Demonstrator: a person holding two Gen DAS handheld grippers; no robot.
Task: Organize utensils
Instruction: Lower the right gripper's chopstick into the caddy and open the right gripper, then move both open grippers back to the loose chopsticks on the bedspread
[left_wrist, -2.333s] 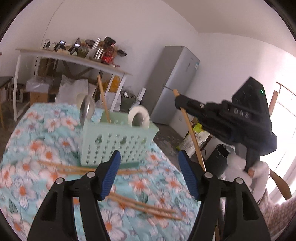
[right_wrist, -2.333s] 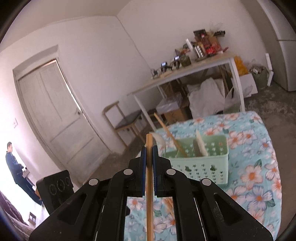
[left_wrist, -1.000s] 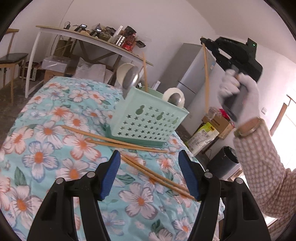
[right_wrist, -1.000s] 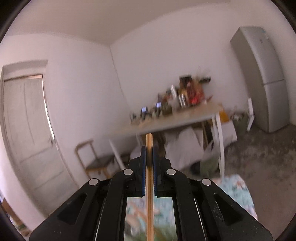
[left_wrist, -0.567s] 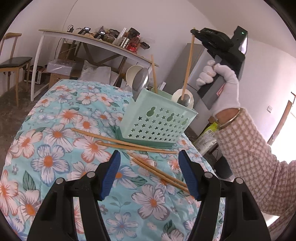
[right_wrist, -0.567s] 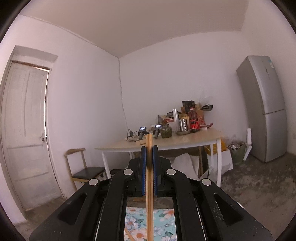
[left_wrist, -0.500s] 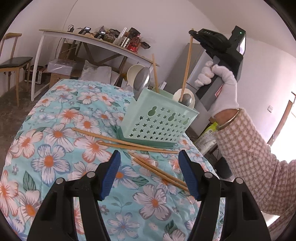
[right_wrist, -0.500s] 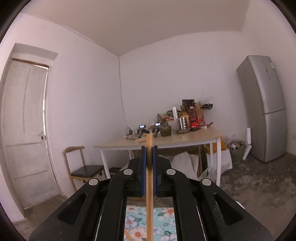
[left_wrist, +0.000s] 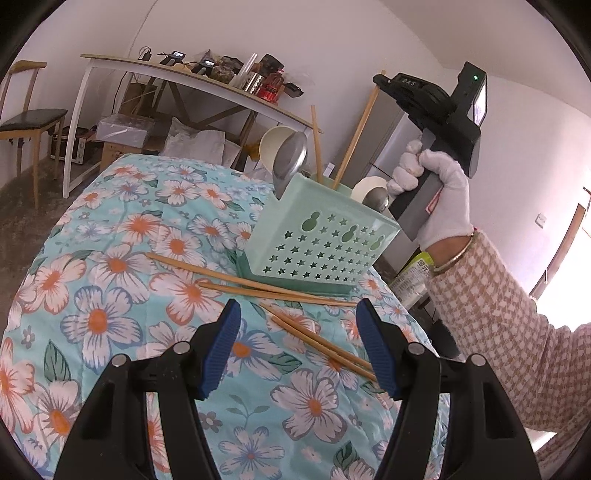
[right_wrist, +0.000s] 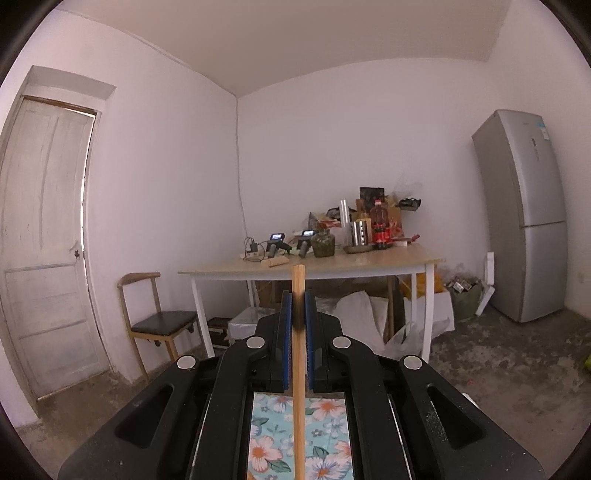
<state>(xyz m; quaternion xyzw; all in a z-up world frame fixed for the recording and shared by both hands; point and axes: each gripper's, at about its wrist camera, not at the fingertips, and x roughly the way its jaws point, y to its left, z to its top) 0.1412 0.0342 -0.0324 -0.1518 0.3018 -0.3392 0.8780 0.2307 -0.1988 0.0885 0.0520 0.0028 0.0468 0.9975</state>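
From the left wrist view, the mint-green perforated plastic basket (left_wrist: 321, 236) stands on the bench draped in a turquoise cloth with orange and white flowers (left_wrist: 110, 266), close to the far right edge, where the cloth drops away to the floor. Four loose wooden chopsticks (left_wrist: 258, 288) lie on the cloth just in front of the basket, the two nearer ones running toward the right edge. In the basket stand a metal spoon (left_wrist: 291, 162), two pale round-headed ladles (left_wrist: 275, 146), a second metal spoon head that is partly hidden, and an upright wooden chopstick (left_wrist: 316, 144). The left gripper (left_wrist: 297, 343) hovers over open cloth in front of the basket, its jaws wide with nothing between them. To the left of the basket the cloth is clear and roomy. Above and right of the basket, a white-gloved hand (left_wrist: 439, 195) holds the right gripper (left_wrist: 380, 79), which clamps a long wooden chopstick (left_wrist: 356, 133); its lower end drops behind the basket's rim, apparently inside, though the tip is hidden.

In the right wrist view, the right gripper's jaws are pressed narrow on that chopstick, which runs upright through the middle. The basket is out of sight; only a strip of flowered cloth shows below the jaws.
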